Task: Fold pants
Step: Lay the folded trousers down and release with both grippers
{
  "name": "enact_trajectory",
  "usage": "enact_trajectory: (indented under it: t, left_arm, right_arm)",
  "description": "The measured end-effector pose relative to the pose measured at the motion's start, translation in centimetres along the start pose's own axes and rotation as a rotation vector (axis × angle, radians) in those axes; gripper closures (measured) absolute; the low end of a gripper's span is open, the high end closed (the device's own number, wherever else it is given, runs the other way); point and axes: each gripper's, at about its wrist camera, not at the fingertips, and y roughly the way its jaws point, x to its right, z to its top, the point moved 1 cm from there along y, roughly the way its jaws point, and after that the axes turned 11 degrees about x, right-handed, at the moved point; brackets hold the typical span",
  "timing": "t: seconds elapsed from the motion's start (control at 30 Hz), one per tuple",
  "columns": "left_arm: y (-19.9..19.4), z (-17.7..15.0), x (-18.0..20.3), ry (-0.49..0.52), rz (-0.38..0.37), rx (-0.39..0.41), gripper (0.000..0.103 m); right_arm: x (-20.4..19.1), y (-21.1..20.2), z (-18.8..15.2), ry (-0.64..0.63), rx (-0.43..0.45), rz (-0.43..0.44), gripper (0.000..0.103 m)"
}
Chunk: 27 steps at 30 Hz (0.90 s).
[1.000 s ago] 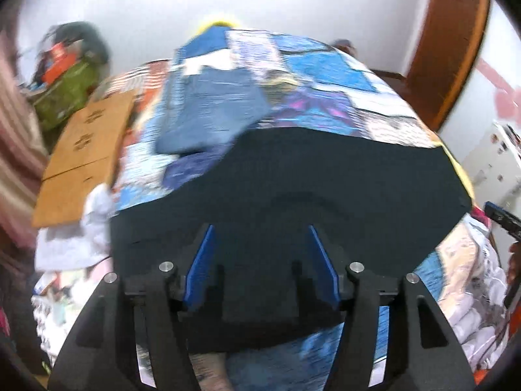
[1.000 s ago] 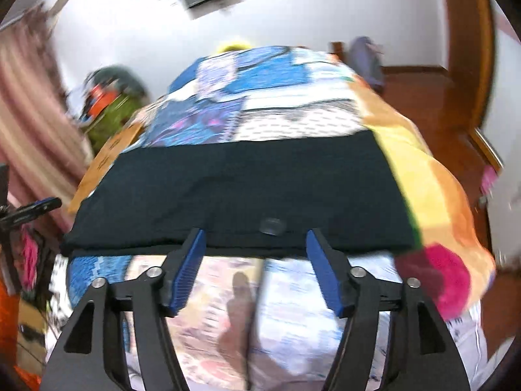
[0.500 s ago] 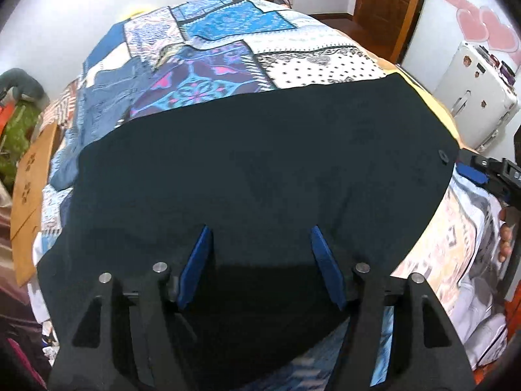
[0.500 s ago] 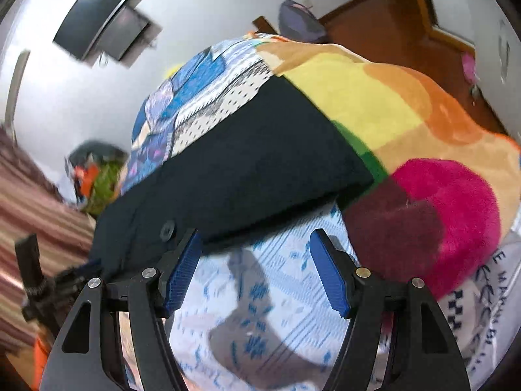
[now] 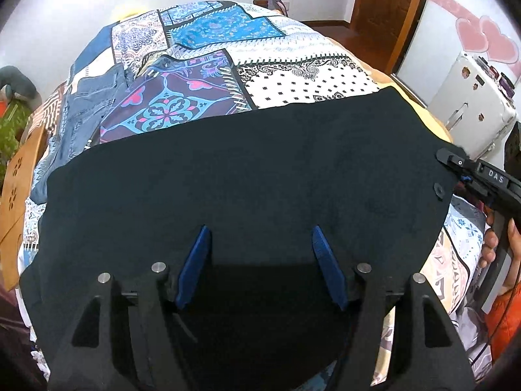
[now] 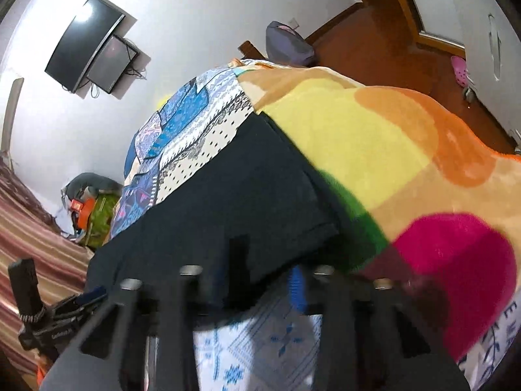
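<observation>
Black pants (image 5: 247, 179) lie spread flat across the patchwork bed; they also show in the right wrist view (image 6: 228, 208). My left gripper (image 5: 260, 260) is open, its blue pads apart just above the pants' near part. My right gripper (image 6: 260, 283) is at the pants' near edge by the waist corner; the view is blurred, one blue pad (image 6: 296, 288) shows and the fabric edge lies between the fingers. In the left wrist view the right gripper (image 5: 456, 163) reaches the pants' right edge by the button (image 5: 438, 190).
Folded jeans (image 5: 84, 110) lie at the bed's far left. A rainbow fleece blanket (image 6: 407, 176) covers the bed's right side. A wooden panel (image 5: 16, 195) stands left of the bed, a white suitcase (image 5: 472, 114) to the right. Wall screens (image 6: 88, 45) hang beyond.
The right gripper has moved in onto the pants' near edge and its fingers have drawn closer together. The left gripper has stayed open over the pants, slightly nearer.
</observation>
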Motion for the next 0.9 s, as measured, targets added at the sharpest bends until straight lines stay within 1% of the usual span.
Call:
enact_trajectory:
  t: [0.1, 0.2, 0.33, 0.37, 0.57, 0.63, 0.77, 0.83, 0.9]
  left_arm:
    - [-0.5, 0.0, -0.1, -0.003, -0.022, 0.001, 0.038]
    - [-1.5, 0.1, -0.4, -0.011, -0.029, 0.022, 0.038]
    - [-4.0, 0.7, -1.8, -0.048, -0.022, 0.096, 0.038]
    - [-5.0, 0.8, -2.4, -0.063, -0.019, 0.118, 0.038]
    - [-10.0, 0.5, -6.8, -0.142, 0.029, 0.226, 0.038]
    - [-11.6, 0.1, -8.4, -0.169, 0.053, 0.259, 0.038]
    - [-14.7, -1.1, -12.1, -0.239, 0.103, 0.317, 0.037]
    - [-15.8, -1.7, -13.8, -0.278, 0.122, 0.336, 0.037]
    - [-16.6, -2.3, -15.0, -0.308, 0.132, 0.347, 0.037]
  right_arm:
    - [-0.6, -0.4, 0.7, -0.028, 0.020, 0.012, 0.095]
    - [-2.7, -1.7, 1.8, -0.100, 0.061, 0.043, 0.096]
    - [-6.3, -3.3, 3.3, -0.179, 0.112, 0.101, 0.096]
    - [-7.1, -3.4, 3.4, -0.191, 0.117, 0.114, 0.096]
    - [-14.2, -4.4, 4.3, -0.302, 0.153, 0.239, 0.096]
    - [-16.9, -4.2, 4.0, -0.330, 0.147, 0.293, 0.096]
    - [-21.3, -3.3, 2.4, -0.394, 0.128, 0.364, 0.096]
    - [-23.6, -2.5, 1.0, -0.436, 0.106, 0.400, 0.096]
    - [-25.6, -1.2, -0.9, -0.465, 0.060, 0.440, 0.096]
